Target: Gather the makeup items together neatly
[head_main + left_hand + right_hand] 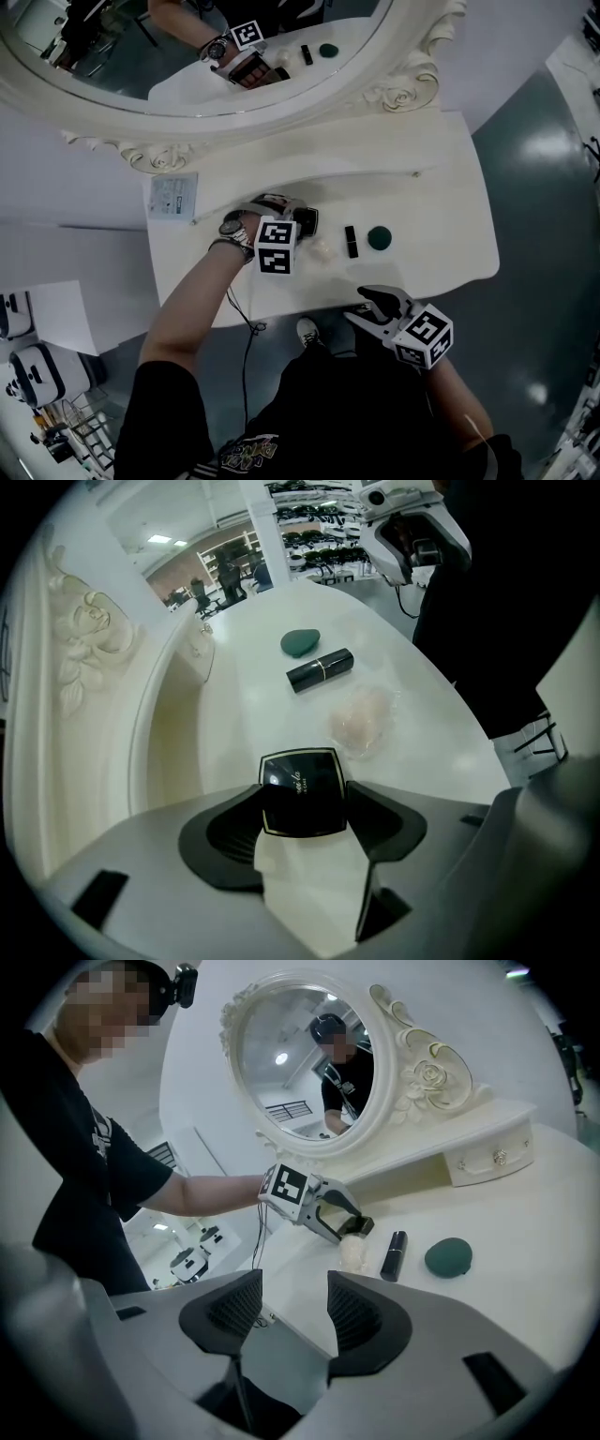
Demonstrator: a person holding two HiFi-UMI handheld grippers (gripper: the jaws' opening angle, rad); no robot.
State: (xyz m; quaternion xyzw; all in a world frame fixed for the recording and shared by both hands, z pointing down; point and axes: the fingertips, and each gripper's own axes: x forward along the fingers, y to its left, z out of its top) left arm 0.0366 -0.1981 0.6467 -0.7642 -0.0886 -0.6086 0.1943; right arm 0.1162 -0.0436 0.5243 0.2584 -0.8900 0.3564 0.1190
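A square black compact [300, 794] with a gold rim lies on the white dressing table [441, 197], and my left gripper [302, 822] points steeply down with its pads against the compact's two sides. To its right lie a pale translucent puff [320, 248], a black lipstick tube [352, 241] and a dark green sponge [379, 237], close together in a row. My right gripper [368, 309] hangs off the table's front edge, open, with nothing between its fingers. In the right gripper view the left gripper [356, 1227] stands over the compact beside the puff [352, 1252], the lipstick [395, 1254] and the sponge [448, 1257].
A large oval mirror [187, 56] in a carved white frame stands at the table's back on a raised shelf with a small drawer [487, 1159]. A printed leaflet [173, 196] lies at the back left. A thin cable [246, 328] hangs from the front edge.
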